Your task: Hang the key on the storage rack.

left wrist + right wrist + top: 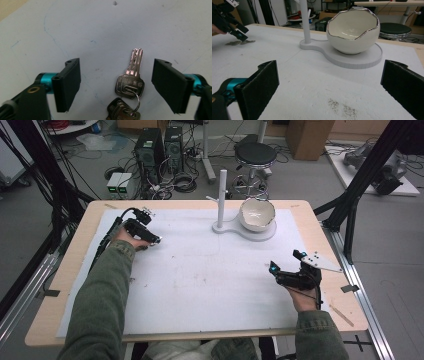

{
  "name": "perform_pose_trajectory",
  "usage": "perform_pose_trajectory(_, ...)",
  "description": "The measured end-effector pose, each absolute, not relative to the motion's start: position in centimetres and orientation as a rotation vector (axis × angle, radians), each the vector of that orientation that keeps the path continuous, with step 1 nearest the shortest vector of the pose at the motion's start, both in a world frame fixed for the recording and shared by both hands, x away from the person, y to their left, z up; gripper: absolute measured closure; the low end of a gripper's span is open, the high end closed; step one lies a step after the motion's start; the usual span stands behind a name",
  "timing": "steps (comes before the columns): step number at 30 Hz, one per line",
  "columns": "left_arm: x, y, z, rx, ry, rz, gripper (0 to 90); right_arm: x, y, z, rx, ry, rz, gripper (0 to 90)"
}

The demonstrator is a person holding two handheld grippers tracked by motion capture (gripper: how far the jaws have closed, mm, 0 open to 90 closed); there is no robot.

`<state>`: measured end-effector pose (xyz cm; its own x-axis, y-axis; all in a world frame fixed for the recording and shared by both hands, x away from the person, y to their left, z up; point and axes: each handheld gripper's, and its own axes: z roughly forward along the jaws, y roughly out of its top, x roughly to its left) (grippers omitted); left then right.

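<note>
1. The bunch of keys (130, 86) lies flat on the white mat (200, 270), at the mat's far left part near the person's left hand. In the left gripper view two silvery keys lie stacked with blades pointing away from the camera, joined by a split ring (135, 100) to a darker pair of keys (120, 111) whose lower part is cut off by the bottom edge.
2. The left gripper (116, 86) hangs just over the keys with its jaws wide apart, one on each side of the bunch, neither touching it. In the high view the left gripper (156, 240) covers the keys (they are too small to make out there). From the right gripper view the keys (239, 42) are a blurred flat patch under the far gripper.
3. The right gripper (329, 87) is well apart from the keys, at the mat's near right, jaws spread and holding nothing. In the high view the right gripper (274, 268) points left over the mat.
4. Beyond it stands a white stand (352, 61), its upright post (305, 22) cut off at the top, bearing an eggshell-shaped bowl (353, 31) with a jagged silver rim; the bowl's bottom is not visible.
5. The wooden table (75, 255) shows around the mat.
</note>
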<state>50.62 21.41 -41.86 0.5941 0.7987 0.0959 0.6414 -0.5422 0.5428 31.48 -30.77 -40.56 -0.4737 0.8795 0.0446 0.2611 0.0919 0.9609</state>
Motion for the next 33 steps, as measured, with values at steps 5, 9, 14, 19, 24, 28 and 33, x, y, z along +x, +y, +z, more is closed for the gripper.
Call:
perform_pose_trajectory(5, 50.81, 21.6, -41.93, 2.368, 1.129, 0.455, 38.8, 31.57, -30.64, -40.6, 1.112, 1.814, 1.395, 0.6)
perform_pose_trajectory(9, 50.82, 21.19, -42.27, 2.385, 1.113, 0.446, 40.1, 31.62, -30.58, -40.61, 1.113, 1.819, 1.395, 0.6)
perform_pose_trajectory(14, 50.93, 20.71, -42.73, 2.402, 1.095, 0.439, 43.0, 31.67, -30.53, -40.61, 1.108, 1.82, 1.392, 0.6)
perform_pose_trajectory(19, 50.96, 20.78, -42.73, 2.39, 1.072, 0.382, 54.4, 31.69, -30.54, -40.61, 1.107, 1.82, 1.39, 0.6)
perform_pose_trajectory(24, 51.02, 20.99, -42.8, 2.361, 1.094, 0.32, 66.5, 31.68, -30.49, -40.61, 1.103, 1.824, 1.39, 0.6)
perform_pose_trajectory(28, 51.1, 21.11, -42.79, 2.345, 1.1, 0.309, 75.3, 31.72, -30.44, -40.63, 1.103, 1.828, 1.384, 0.6)
perform_pose_trajectory(33, 51.13, 21.1, -42.77, 2.349, 1.091, 0.311, 80.6, 31.74, -30.42, -40.64, 1.101, 1.829, 1.378, 0.6)
